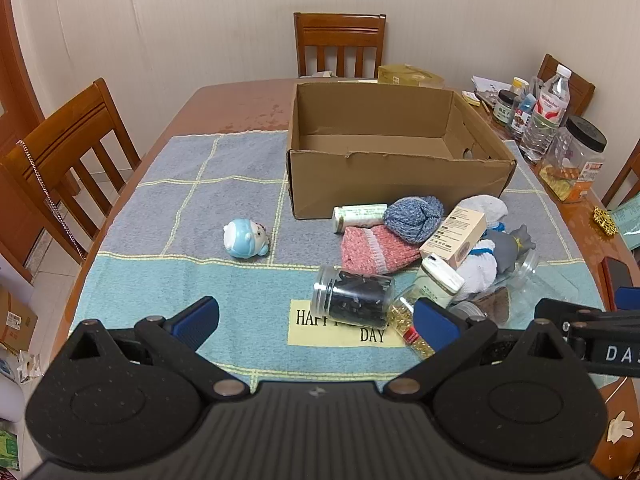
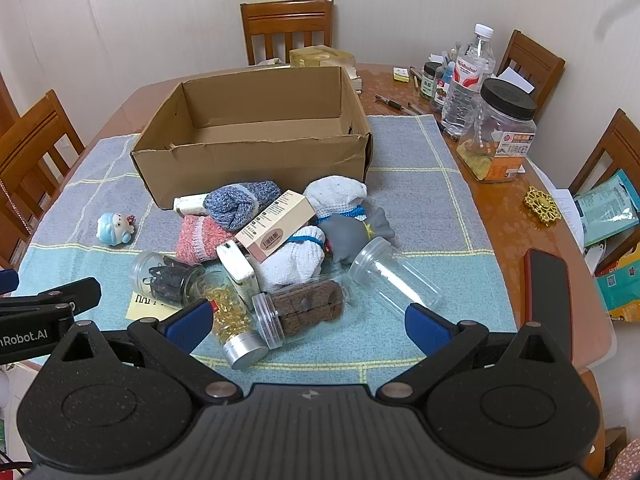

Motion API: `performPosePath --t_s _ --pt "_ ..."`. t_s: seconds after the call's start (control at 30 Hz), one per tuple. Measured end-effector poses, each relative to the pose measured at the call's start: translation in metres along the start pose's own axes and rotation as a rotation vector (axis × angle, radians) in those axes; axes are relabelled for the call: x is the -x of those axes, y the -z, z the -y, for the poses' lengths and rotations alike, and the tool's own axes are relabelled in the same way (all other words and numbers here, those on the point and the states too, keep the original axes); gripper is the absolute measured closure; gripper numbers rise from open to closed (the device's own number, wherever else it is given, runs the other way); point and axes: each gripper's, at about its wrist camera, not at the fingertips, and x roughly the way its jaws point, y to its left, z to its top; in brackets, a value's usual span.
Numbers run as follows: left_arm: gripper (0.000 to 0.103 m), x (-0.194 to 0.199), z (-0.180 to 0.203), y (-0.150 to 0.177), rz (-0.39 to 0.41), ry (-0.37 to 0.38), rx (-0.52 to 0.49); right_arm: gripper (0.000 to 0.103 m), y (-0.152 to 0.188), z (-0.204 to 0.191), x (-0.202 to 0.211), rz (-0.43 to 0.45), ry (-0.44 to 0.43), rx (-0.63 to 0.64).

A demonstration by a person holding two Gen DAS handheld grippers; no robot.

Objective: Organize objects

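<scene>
Both tongs released, nothing between them. Left tongs (image 1: 316, 322): black-filled jar (image 1: 354, 294) just ahead, lying on side, long axis crosswise. Right tongs (image 2: 308, 322): brown-filled jar (image 2: 304, 312) nearest. Empty box (image 2: 256, 160) beyond pile. Left probably nearer black jar.

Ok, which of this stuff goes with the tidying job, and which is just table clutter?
Job:
cardboard box, nothing in it
blue toy
blue sock
pink sock
tan carton
clip jar
capsule jar
clear jar

Clutter:
water bottle
black-lidded jar
gold ornament
phone
chairs
</scene>
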Motion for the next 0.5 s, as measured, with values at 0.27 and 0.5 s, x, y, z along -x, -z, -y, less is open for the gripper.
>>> performPosePath --t_s 0.27,0.5 --pt "0.001 0.0005 0.0022 -0.0001 0.001 0.002 -0.002 0.0 0.0003 0.0045 0.0008 0.001 -0.002 0.0" --pt "0.001 0.0014 0.0024 -0.0007 0.004 0.005 -0.003 0.0 0.0007 0.0045 0.0017 0.005 -0.005 0.001"
